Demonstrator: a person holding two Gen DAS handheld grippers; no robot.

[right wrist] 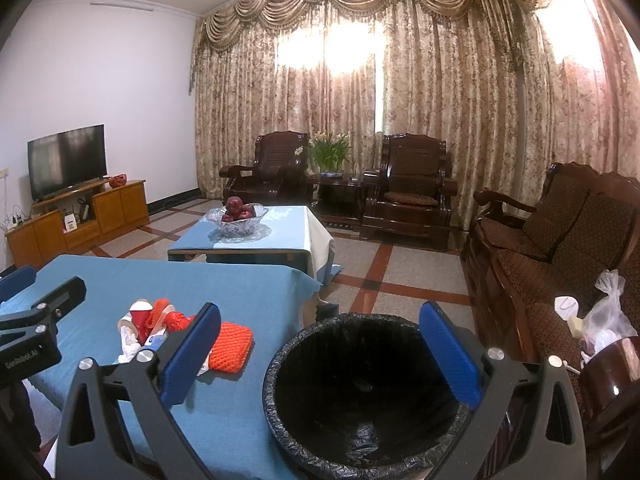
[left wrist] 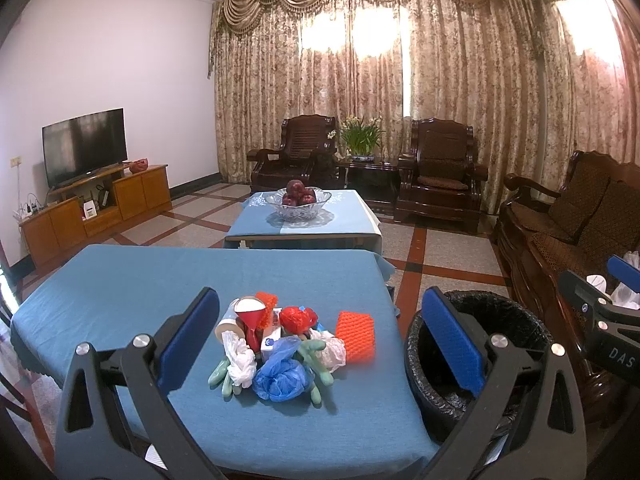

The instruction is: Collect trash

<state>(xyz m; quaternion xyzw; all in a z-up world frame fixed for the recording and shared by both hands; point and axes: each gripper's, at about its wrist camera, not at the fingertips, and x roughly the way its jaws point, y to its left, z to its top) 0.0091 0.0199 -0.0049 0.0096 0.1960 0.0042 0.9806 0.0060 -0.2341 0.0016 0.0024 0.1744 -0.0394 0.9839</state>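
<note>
Left gripper (left wrist: 320,344): we find its blue-padded fingers (left wrist: 188,340) spread wide, holding nothing, raised above the near table with the trash pile framed between them.
Right gripper (right wrist: 320,356): fingers likewise spread and empty; we see it poised over the mouth of the bin.
Trash pile (left wrist: 280,348): heaped on the near table toward its right end. We note a crumpled blue bag (left wrist: 282,374), green gloves (left wrist: 224,376), white plastic, a red-and-white paper cup (left wrist: 244,316), a small carton and red netting, all touching.
Orange foam net (left wrist: 356,336): lies flat just beside the pile, on its right, near the table edge.
Near table (left wrist: 120,292): covered in blue cloth.
Bin (right wrist: 360,396): black-lined, standing on the floor just beside the table's right edge; we see only liner inside.
Obstructions: in the right wrist view the left finger pad hides part of the pile.
Surroundings: a second blue-covered table (left wrist: 320,220) with a glass fruit bowl (left wrist: 298,200) stands beyond; a sofa (right wrist: 560,240) at right carries plastic bags (right wrist: 608,316); a television (left wrist: 84,146) is at left.
</note>
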